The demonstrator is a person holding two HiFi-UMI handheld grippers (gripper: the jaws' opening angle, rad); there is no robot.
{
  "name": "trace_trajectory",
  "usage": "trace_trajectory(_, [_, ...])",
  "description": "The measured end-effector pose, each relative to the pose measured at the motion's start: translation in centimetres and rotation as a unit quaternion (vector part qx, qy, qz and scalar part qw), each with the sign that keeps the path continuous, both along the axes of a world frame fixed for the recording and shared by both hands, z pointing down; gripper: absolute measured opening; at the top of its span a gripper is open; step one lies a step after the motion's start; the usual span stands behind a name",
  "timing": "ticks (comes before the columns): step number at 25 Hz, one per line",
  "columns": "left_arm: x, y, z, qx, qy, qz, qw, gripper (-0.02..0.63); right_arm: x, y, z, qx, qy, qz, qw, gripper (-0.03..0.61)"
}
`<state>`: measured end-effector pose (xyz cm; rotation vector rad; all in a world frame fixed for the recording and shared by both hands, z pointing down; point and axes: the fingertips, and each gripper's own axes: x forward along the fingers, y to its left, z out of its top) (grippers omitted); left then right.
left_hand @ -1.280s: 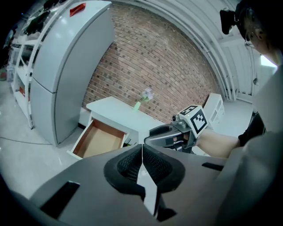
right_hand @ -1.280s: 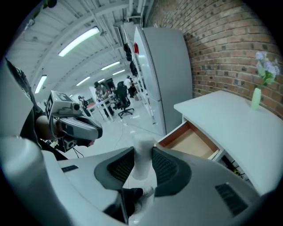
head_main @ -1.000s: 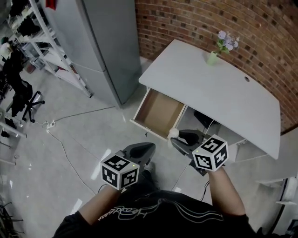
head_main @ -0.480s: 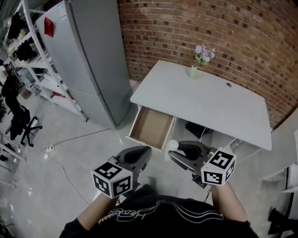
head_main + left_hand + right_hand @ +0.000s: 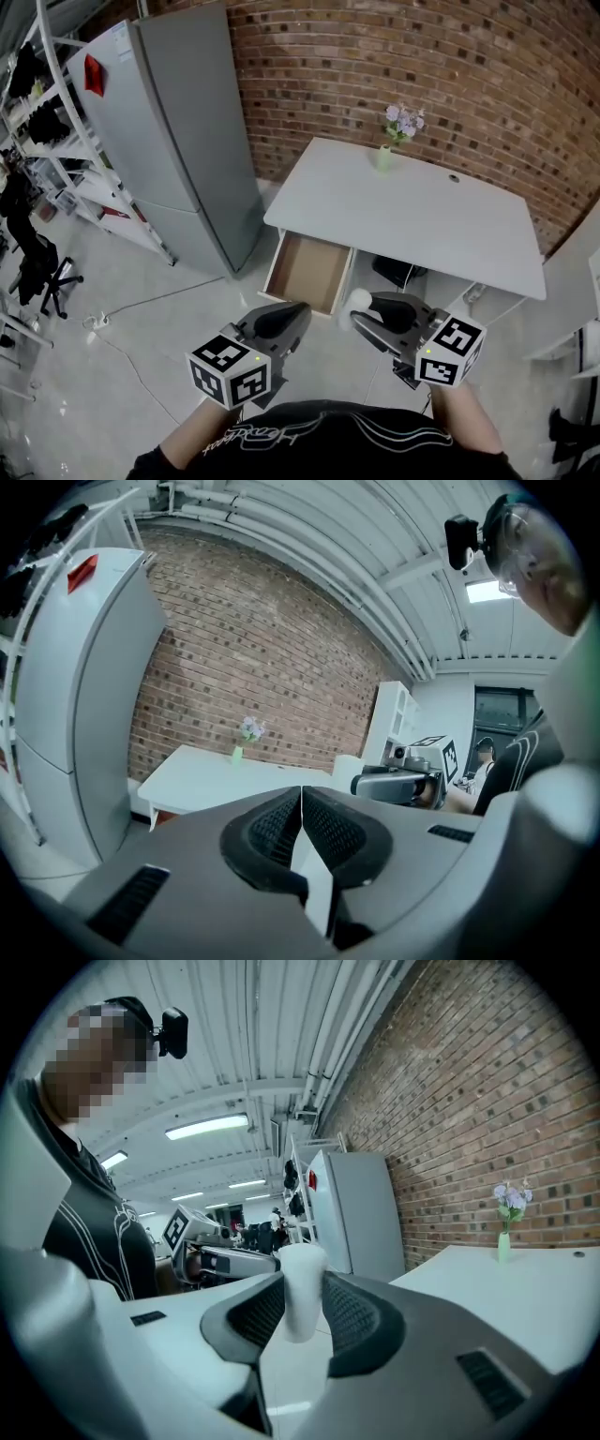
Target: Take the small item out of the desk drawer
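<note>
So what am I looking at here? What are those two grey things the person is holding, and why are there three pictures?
There is no robot here: a person holds a pair of hand-held tongs in each hand. The picture from above comes from a camera on the person's head. The other two come from cameras riding on each pair of tongs, looking along their jaws. The left tongs are shut with nothing between them. The right tongs grip a small white item. Ahead stands a white desk with its drawer pulled open, and the drawer looks bare inside. The only thing on the desk top is a green vase of flowers near the brick wall.
</note>
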<state>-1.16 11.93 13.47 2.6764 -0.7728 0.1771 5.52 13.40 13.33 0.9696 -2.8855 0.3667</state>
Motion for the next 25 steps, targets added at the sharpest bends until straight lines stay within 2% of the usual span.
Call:
trace_trajectory(7, [-3.0, -3.3, -1.9, 0.002, -0.005, 0.002, 1.0000, 0.021, -3.7, -2.8, -1.6, -0.001, -0.007, 0.000, 1.000, 0.133])
trace_trajectory(11, [-3.4, -4.7, -2.5, 0.002, -0.006, 0.008, 0.9999, 0.021, -4.3, -3.8, -1.9, -0.006, -0.006, 0.003, 1.000, 0.133])
trace_trajectory(14, [-3.2, -5.7, -1.6, -0.001, -0.014, 0.013, 0.9998, 0.022, -4.2, -4.7, -1.1, -0.011, -0.006, 0.007, 1.000, 0.133])
trace_trajectory(19, [-3.4, -7.1, 0.6, -0.029, -0.033, 0.010, 0.9990, 0.021, -4.2, -5.7, 0.9, -0.036, -0.005, 0.021, 0.999, 0.133])
trace_trajectory(25, [-4.0, -7.8, 3.0, -0.047, -0.041, 0.006, 0.9980, 0.021, -4.5, -6.4, 3.0, -0.041, 0.012, 0.028, 0.999, 0.133])
